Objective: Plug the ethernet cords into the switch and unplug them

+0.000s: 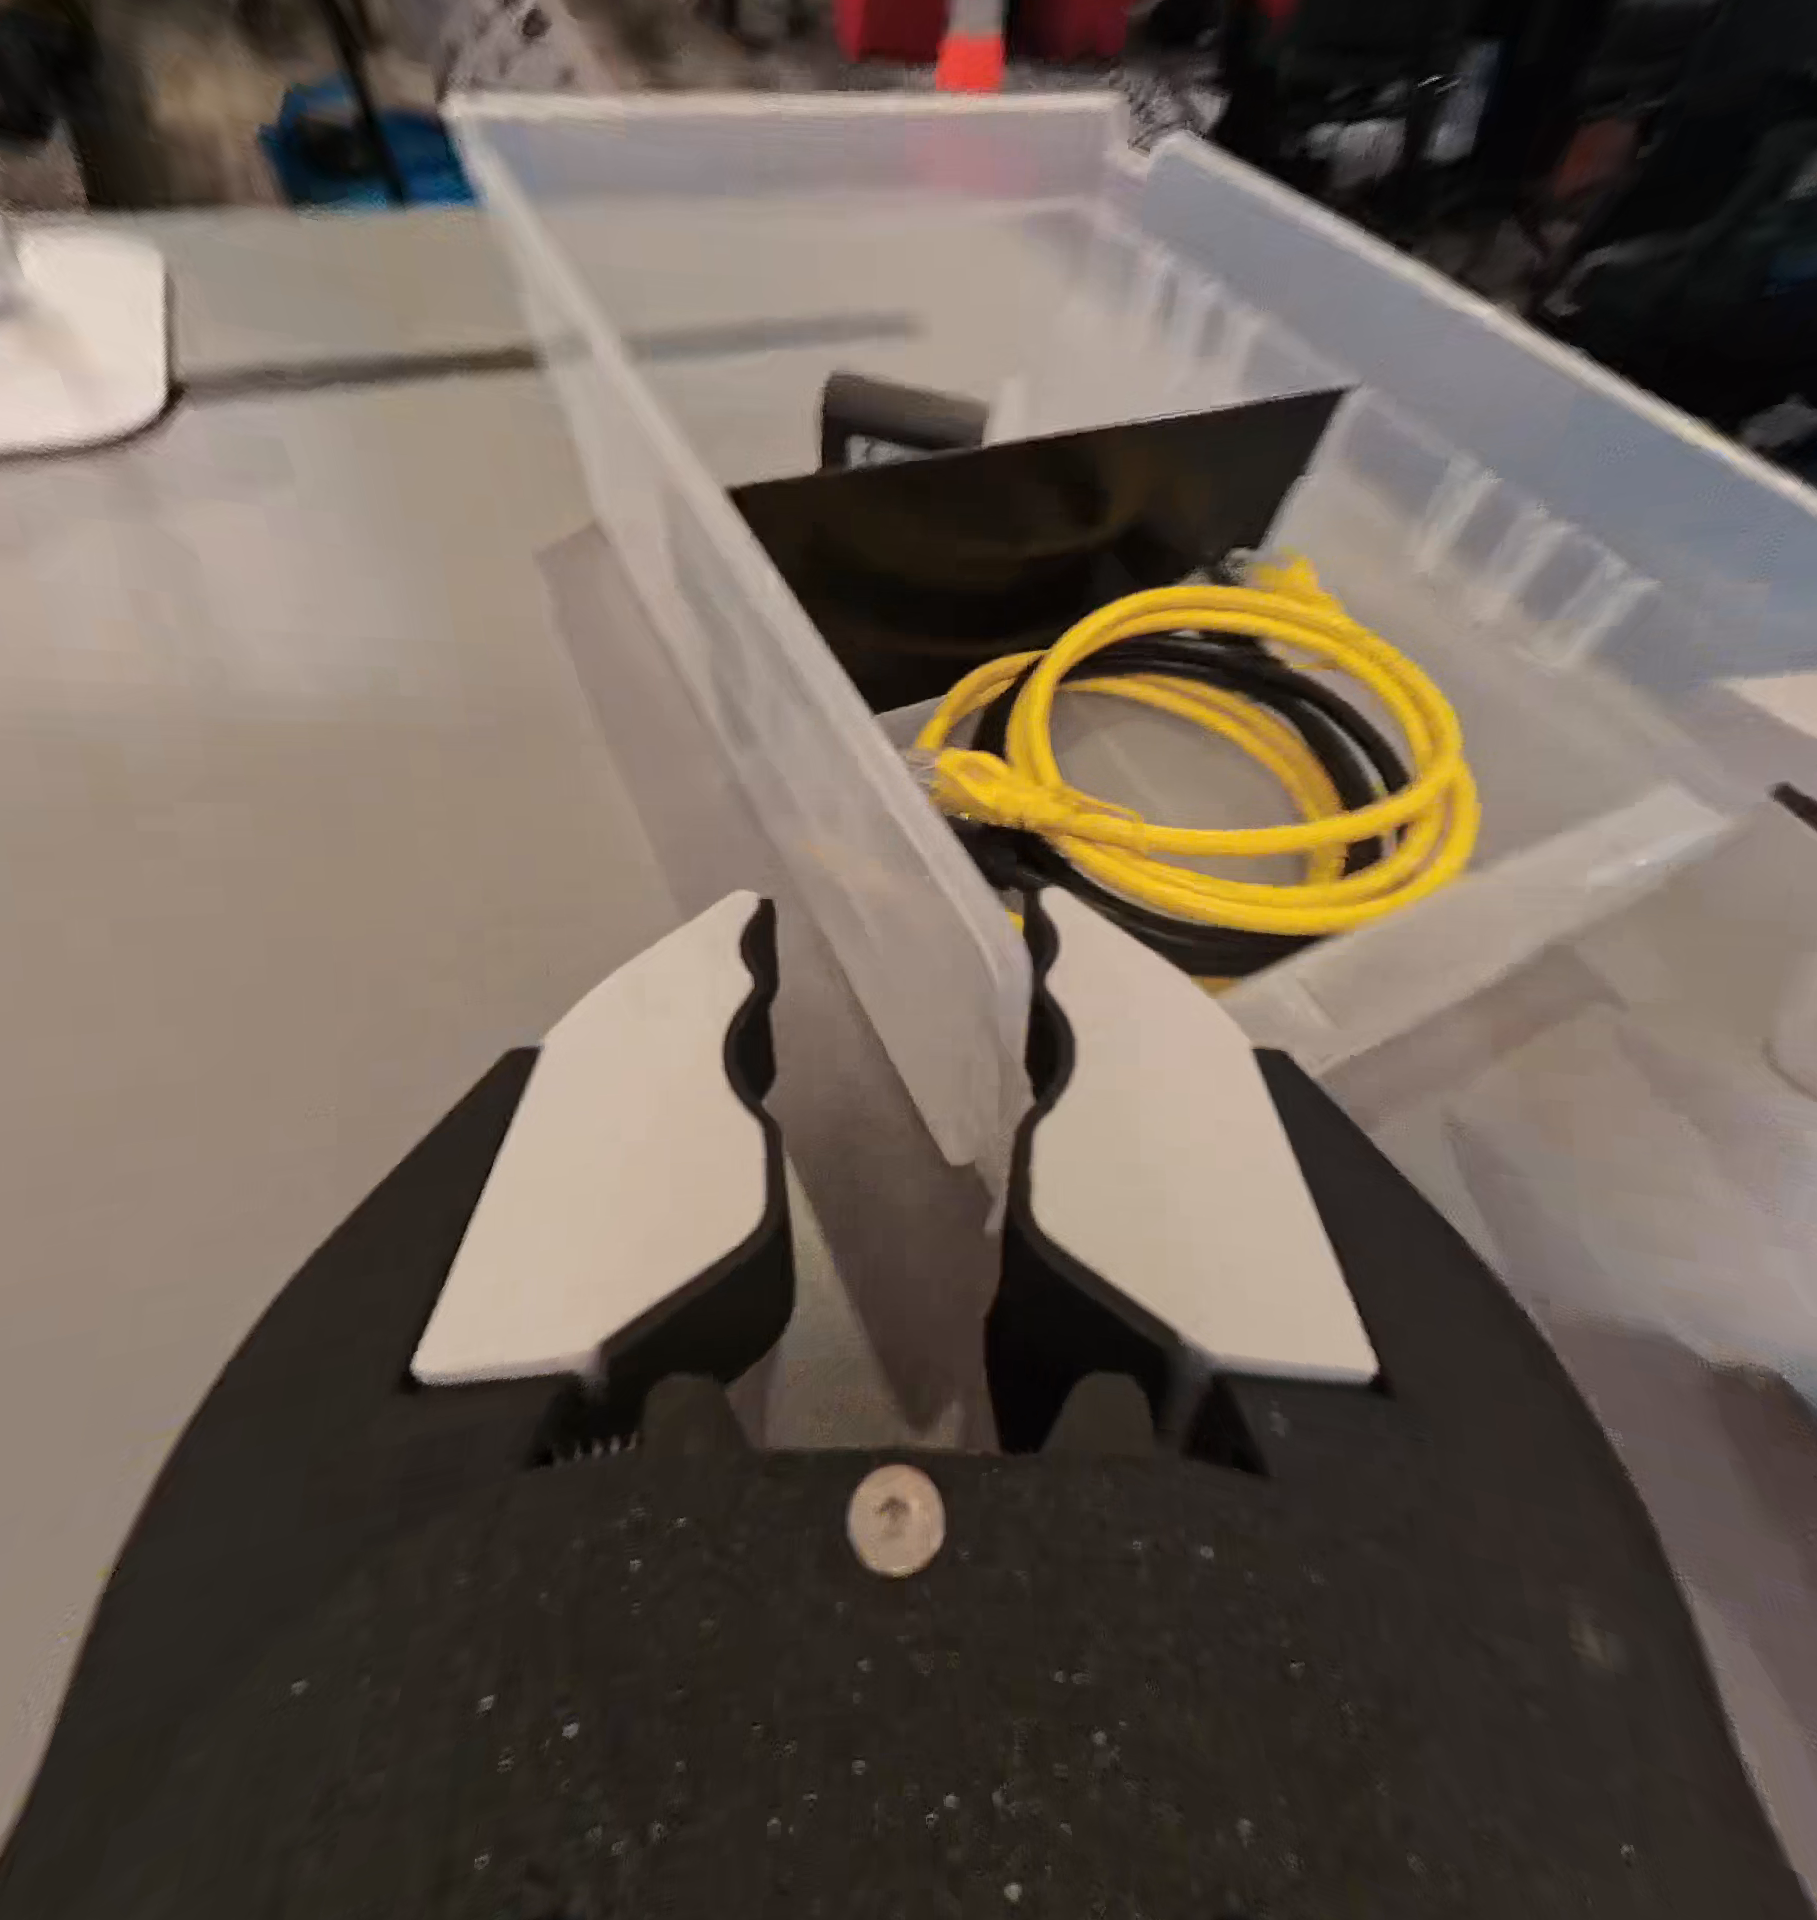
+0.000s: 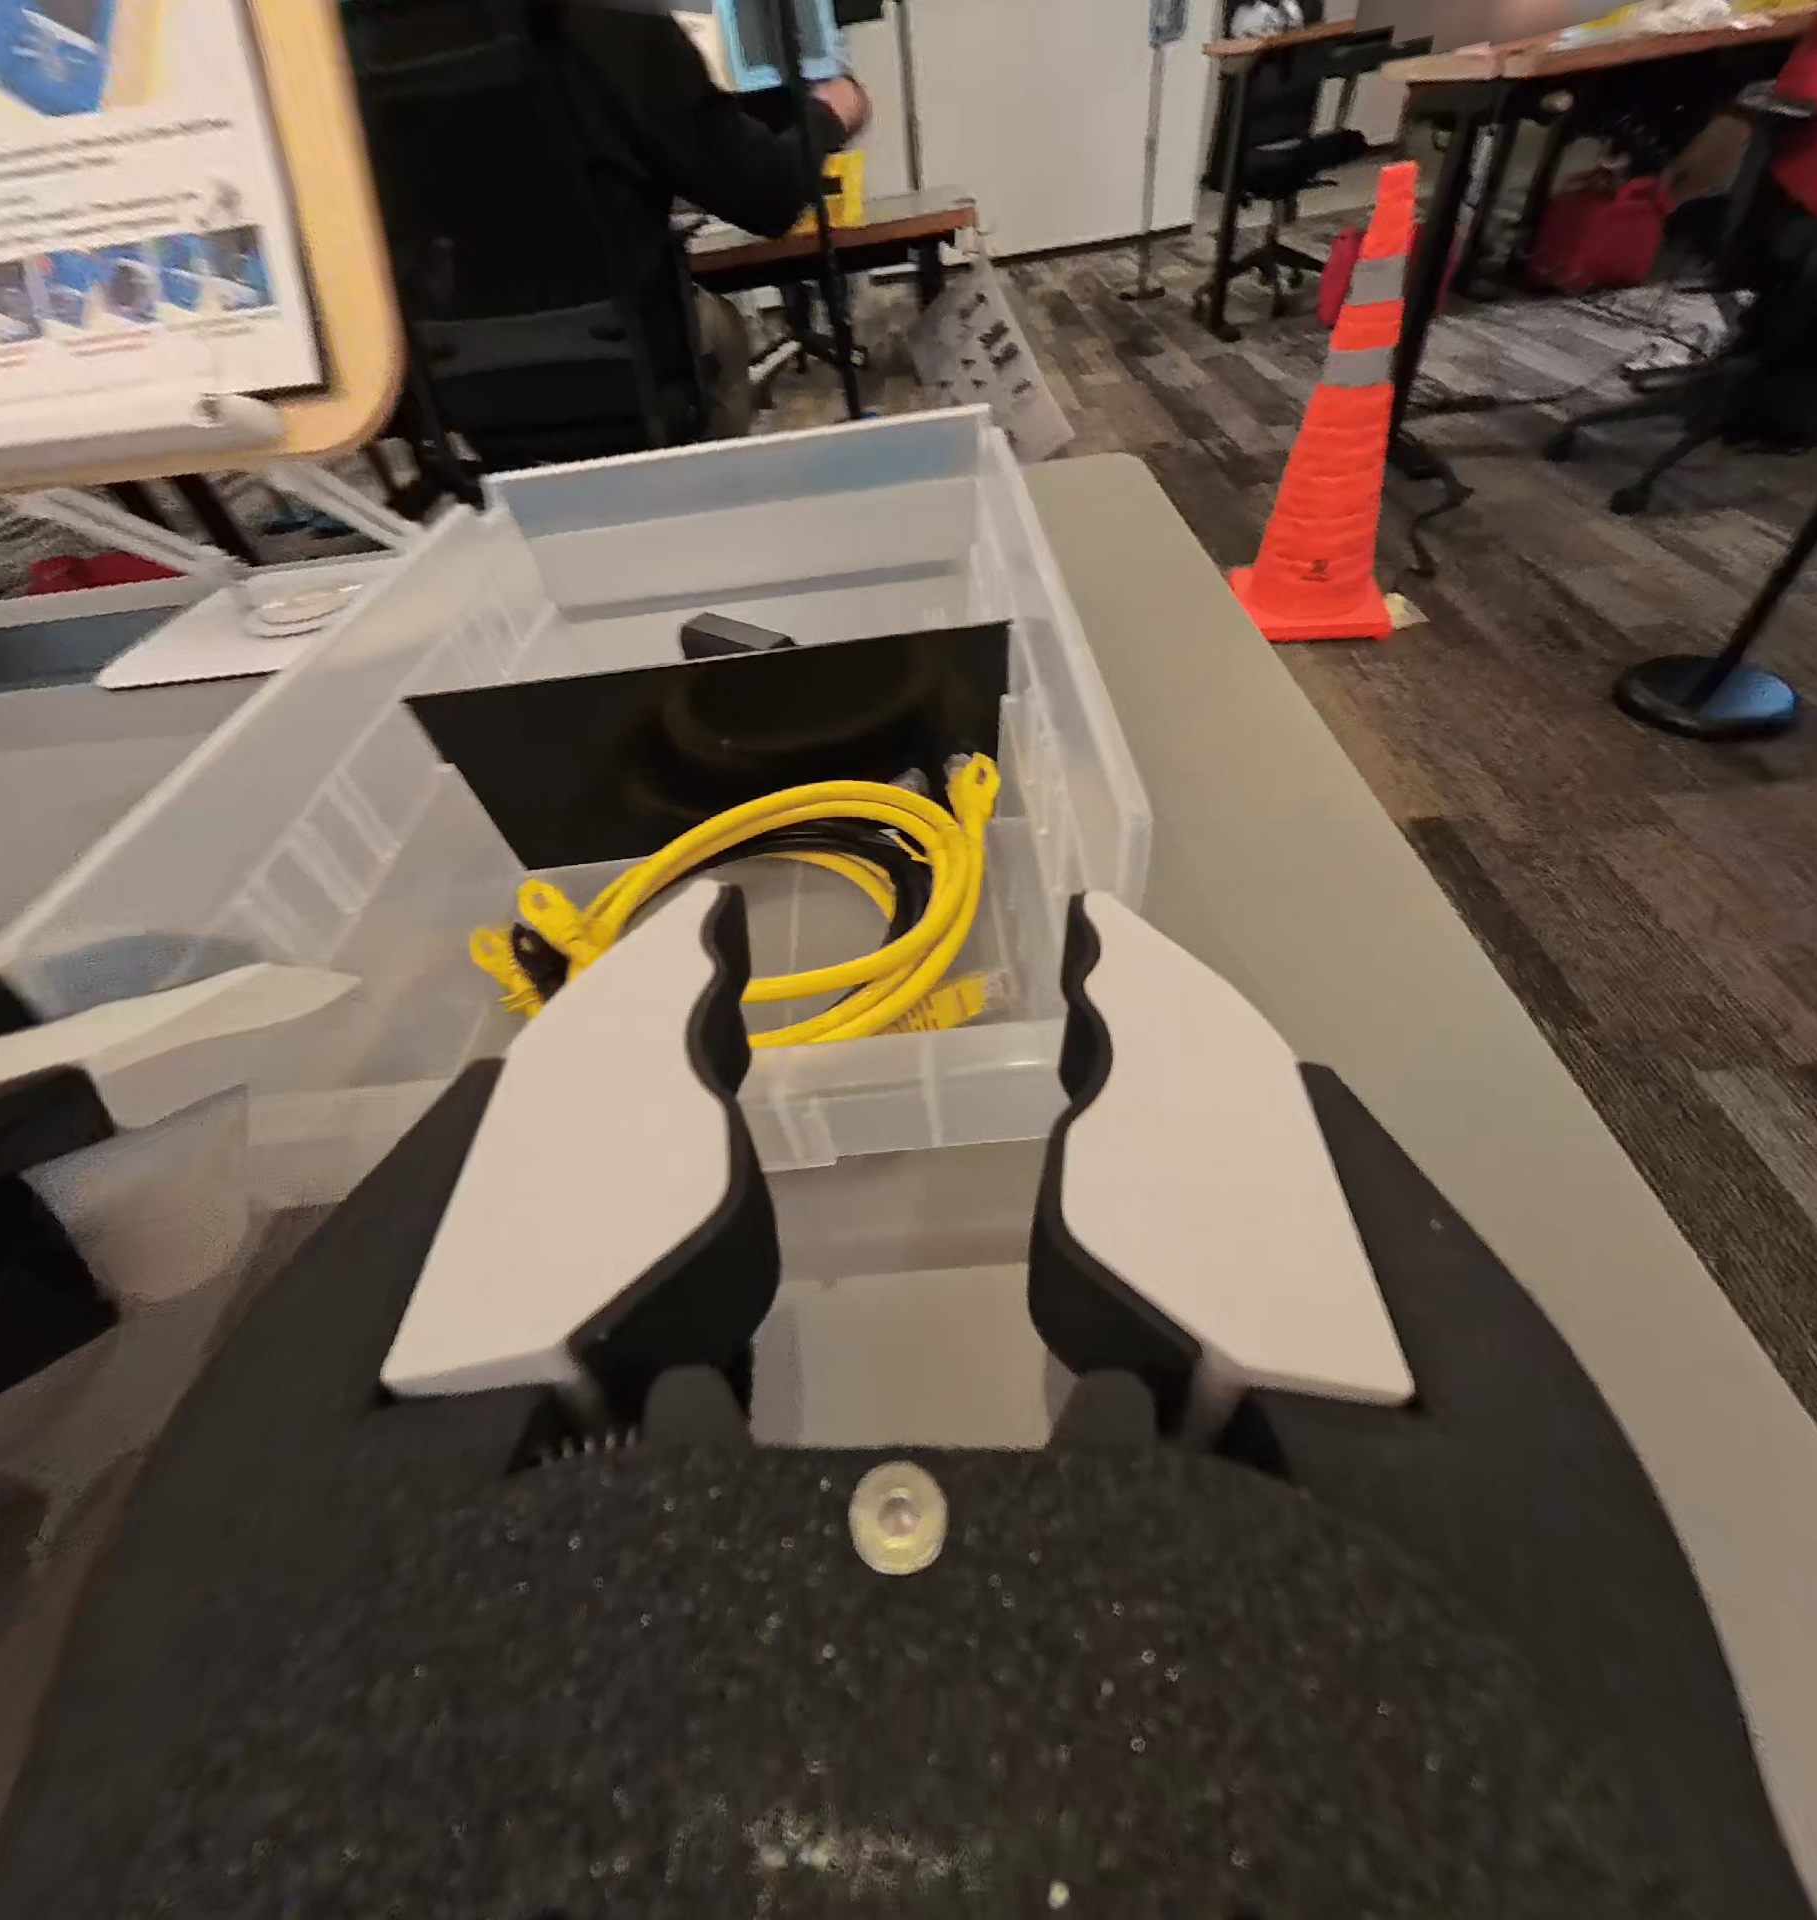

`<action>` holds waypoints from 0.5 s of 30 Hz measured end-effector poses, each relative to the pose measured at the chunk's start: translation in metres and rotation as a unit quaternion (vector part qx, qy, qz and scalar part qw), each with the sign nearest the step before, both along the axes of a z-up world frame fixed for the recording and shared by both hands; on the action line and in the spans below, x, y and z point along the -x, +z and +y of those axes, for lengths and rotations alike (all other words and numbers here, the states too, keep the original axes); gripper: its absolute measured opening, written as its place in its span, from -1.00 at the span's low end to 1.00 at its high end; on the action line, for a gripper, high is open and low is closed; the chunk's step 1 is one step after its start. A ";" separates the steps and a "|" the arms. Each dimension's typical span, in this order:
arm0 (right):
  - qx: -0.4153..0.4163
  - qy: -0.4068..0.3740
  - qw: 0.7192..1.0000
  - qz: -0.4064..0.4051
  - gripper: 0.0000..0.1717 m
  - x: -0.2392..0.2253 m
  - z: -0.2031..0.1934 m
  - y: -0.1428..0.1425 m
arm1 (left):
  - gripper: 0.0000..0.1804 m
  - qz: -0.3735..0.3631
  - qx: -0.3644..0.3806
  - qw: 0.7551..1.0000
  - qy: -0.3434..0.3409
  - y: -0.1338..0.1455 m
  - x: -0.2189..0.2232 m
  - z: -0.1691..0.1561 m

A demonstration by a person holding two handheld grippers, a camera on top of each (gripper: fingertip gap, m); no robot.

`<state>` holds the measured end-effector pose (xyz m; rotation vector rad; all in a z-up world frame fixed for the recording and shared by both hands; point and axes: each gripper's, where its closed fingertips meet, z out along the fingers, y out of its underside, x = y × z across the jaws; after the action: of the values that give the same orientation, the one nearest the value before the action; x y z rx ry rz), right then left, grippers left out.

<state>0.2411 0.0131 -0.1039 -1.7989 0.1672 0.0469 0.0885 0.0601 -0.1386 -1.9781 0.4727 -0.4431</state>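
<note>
Ethernet cords (image 2: 862, 914): yellow and black, coiled together.

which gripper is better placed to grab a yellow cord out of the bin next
Probably the right gripper. Its open jaws hang over the clear bin's near rim, facing the coiled yellow cords. The left gripper straddles the bin's side wall, with the cords off to its right.

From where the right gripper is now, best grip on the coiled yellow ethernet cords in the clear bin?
Probably the yellow ethernet cords at the coil's right-hand arc, right gripper coming from above: strands bundle there, away from the black divider panel, and the clear plastic bin is open-topped.
</note>
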 end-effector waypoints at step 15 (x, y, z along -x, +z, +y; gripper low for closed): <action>0.011 -0.090 0.994 -0.068 -0.22 0.010 -0.002 0.005 | -0.95 0.034 0.029 0.997 0.061 0.005 0.030 0.026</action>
<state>0.2314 0.0115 -0.0985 -1.7948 0.2315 -0.2067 0.0589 0.0863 -0.1340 -2.0708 0.3827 -0.3160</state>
